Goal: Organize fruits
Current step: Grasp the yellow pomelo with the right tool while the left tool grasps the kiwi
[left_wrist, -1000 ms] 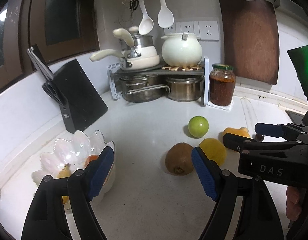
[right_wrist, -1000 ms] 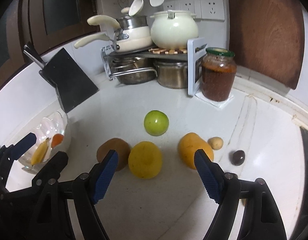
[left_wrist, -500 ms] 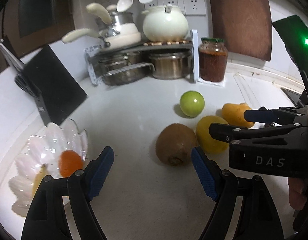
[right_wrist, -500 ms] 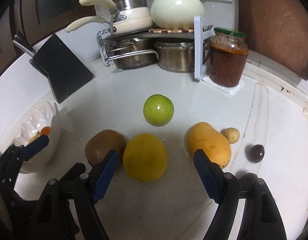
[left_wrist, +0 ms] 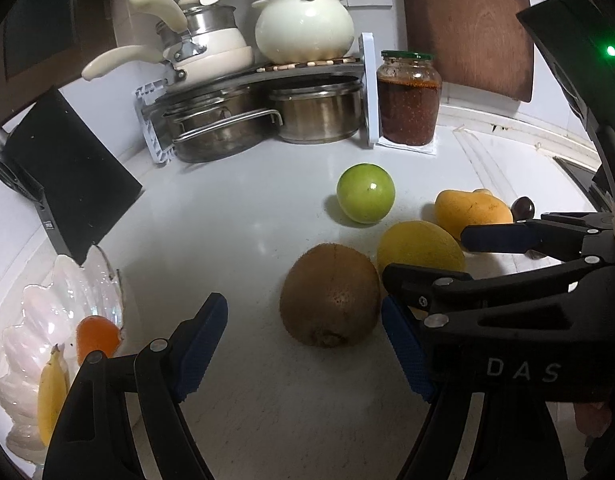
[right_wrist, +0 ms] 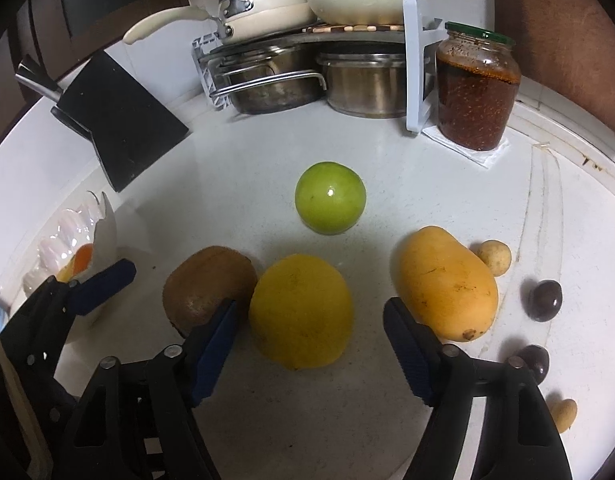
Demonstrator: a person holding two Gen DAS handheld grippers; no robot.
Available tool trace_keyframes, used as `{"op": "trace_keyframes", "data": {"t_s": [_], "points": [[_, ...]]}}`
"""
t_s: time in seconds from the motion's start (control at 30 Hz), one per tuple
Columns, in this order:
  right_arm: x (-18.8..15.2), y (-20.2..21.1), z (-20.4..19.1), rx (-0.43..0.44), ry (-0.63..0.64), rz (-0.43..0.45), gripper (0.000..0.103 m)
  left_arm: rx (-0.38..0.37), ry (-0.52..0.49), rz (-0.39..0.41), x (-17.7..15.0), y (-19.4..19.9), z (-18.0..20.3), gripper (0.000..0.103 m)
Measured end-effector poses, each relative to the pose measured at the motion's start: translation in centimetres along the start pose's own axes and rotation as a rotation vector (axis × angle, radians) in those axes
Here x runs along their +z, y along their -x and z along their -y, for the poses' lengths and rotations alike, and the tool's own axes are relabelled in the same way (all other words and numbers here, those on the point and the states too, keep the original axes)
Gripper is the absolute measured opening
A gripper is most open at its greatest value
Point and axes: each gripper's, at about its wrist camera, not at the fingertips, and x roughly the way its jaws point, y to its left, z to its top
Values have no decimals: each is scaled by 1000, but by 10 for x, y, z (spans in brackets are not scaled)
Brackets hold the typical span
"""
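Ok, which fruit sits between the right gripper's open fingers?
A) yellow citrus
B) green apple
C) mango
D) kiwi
A: in the right wrist view the yellow citrus lies centred in the open right gripper, with the kiwi outside one finger and the mango outside the other.

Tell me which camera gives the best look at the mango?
The right wrist view. The mango lies in full sight there, just beyond the right tongs. In the left wrist view the mango sits farther off, its near side cut off by the right tongs' blue fingertip.
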Motion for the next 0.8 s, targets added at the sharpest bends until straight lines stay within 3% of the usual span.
{"op": "trace_keyframes", "data": {"t_s": [0.37,0.4,0.43,0.8], "points": [[7,-18,10,46,-46,-62,72,2,-12,-35,5,-12,2,75],[7,-19,10,56,-52,-68,68,0,-17,-40,6,-14,3,75],[7,-20,11,78,-54,-76,58,-6,-20,-46,6,-15,3,73],[-1,-7,17,58,-91,-54,57,-6,-19,-60,12,-20,8,63]]}}
